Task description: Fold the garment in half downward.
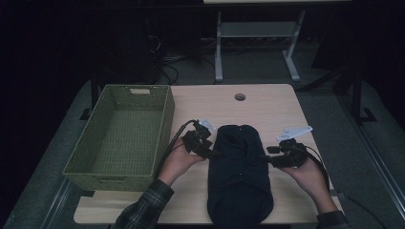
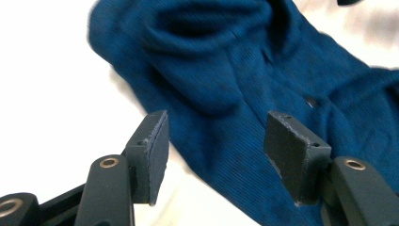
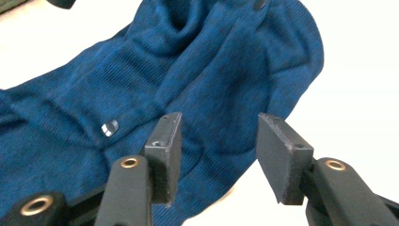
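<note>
A folded dark blue buttoned garment (image 1: 239, 169) lies lengthwise on the wooden table (image 1: 267, 102), from the middle down to the front edge. My left gripper (image 1: 213, 153) is at its left edge, jaws apart, with nothing pressed between the pads. In the left gripper view the garment (image 2: 244, 80) lies below the open left gripper (image 2: 216, 157). My right gripper (image 1: 267, 157) sits at the garment's right edge, also open. The right gripper view looks down on the blue knit cloth (image 3: 155, 84) and one of its buttons (image 3: 109, 127), with the right gripper (image 3: 216, 155) clear above the fabric.
A green woven basket (image 1: 162, 125) stands at the table's left side, close to my left hand. A round cable hole (image 1: 239, 97) is near the table's far edge. Table legs and cables stand on the floor beyond.
</note>
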Tool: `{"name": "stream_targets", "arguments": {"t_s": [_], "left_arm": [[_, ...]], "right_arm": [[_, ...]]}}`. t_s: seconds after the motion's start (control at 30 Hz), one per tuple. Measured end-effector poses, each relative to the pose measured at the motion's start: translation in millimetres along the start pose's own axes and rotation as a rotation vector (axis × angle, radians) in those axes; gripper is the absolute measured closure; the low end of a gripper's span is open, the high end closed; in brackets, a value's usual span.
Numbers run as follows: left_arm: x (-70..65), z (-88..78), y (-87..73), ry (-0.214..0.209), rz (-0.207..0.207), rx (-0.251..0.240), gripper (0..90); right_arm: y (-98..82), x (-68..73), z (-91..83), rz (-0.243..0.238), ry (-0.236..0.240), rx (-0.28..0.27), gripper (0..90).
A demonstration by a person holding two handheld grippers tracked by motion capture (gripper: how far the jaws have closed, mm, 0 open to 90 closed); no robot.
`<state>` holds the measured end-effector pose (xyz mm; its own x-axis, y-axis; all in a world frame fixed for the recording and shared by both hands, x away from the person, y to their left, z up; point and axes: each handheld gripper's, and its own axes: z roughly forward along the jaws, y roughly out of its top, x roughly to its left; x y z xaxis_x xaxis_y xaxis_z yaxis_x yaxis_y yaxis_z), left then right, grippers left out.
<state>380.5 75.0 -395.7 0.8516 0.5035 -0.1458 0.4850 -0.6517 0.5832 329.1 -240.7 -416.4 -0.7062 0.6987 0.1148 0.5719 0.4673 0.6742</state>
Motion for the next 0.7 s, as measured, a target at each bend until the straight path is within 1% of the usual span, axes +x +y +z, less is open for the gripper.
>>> {"name": "stream_targets", "arguments": {"t_s": [0.03, 0.07, 0.1, 0.13, 0.2, 0.23, 0.27, 0.33, 0.4, 0.43, 0.47, 0.53, 0.57, 0.6, 0.63, 0.67, 0.7], "left_arm": [[6.1, -1.4, 6.4, 0.02, -0.012, -0.018, 39.3], [8.8, -1.5, 9.7, 0.026, -0.026, -0.029, 39.0], [12.0, -2.2, 13.0, 0.03, -0.024, -0.024, 38.8], [14.5, -1.8, 16.0, 0.03, -0.028, -0.032, 38.5], [19.3, -1.4, 22.0, 0.037, -0.03, -0.033, 38.2], [21.7, -0.7, 24.7, 0.038, -0.032, -0.036, 38.2], [23.9, 0.6, 27.3, 0.04, -0.041, -0.043, 38.2], [30.1, 3.0, 32.4, 0.049, -0.034, -0.03, 38.2], [36.5, 6.1, 36.8, 0.057, -0.042, -0.035, 38.3], [40.5, 7.6, 39.0, 0.055, -0.041, -0.028, 38.5], [44.1, 9.7, 41.1, 0.058, -0.041, -0.024, 38.7], [50.4, 13.8, 45.2, 0.063, -0.046, -0.023, 38.5], [53.2, 15.8, 47.4, 0.066, -0.052, -0.017, 38.1], [55.4, 18.5, 49.1, 0.071, -0.057, -0.02, 37.8], [58.0, 20.2, 51.2, 0.071, -0.05, -0.008, 37.6], [59.5, 23.2, 52.5, 0.07, -0.06, -0.016, 37.1], [61.7, 25.3, 54.1, 0.072, -0.057, -0.005, 36.9]], "right_arm": [[5.8, -4.3, 0.7, -0.004, -0.005, -0.01, 49.4], [8.9, -6.6, 1.6, 0.0, -0.005, -0.011, 48.9], [11.8, -8.6, 2.2, -0.005, -0.01, -0.008, 48.5], [14.6, -10.7, 3.0, -0.009, -0.017, -0.008, 47.7], [19.8, -14.8, 4.6, 0.003, -0.013, -0.021, 47.1], [22.3, -17.2, 5.8, -0.004, -0.02, -0.021, 47.0], [25.2, -19.1, 6.8, -0.005, -0.023, -0.017, 47.0], [30.6, -23.6, 9.3, 0.002, -0.022, -0.026, 47.0], [36.7, -28.2, 12.3, -0.005, -0.025, -0.014, 46.7], [39.4, -30.1, 13.7, -0.008, -0.032, -0.02, 46.9], [42.5, -32.1, 15.5, -0.002, -0.029, -0.018, 46.8], [48.1, -36.0, 20.0, -0.004, -0.036, -0.01, 46.6], [50.2, -37.5, 22.0, -0.004, -0.041, -0.014, 46.7], [52.6, -39.4, 24.0, 0.002, -0.036, -0.017, 46.5], [54.8, -41.3, 26.2, 0.001, -0.037, -0.009, 46.4], [56.7, -42.7, 28.7, 0.001, -0.041, -0.009, 46.4], [58.6, -44.3, 30.8, 0.001, -0.041, -0.005, 46.3]]}}
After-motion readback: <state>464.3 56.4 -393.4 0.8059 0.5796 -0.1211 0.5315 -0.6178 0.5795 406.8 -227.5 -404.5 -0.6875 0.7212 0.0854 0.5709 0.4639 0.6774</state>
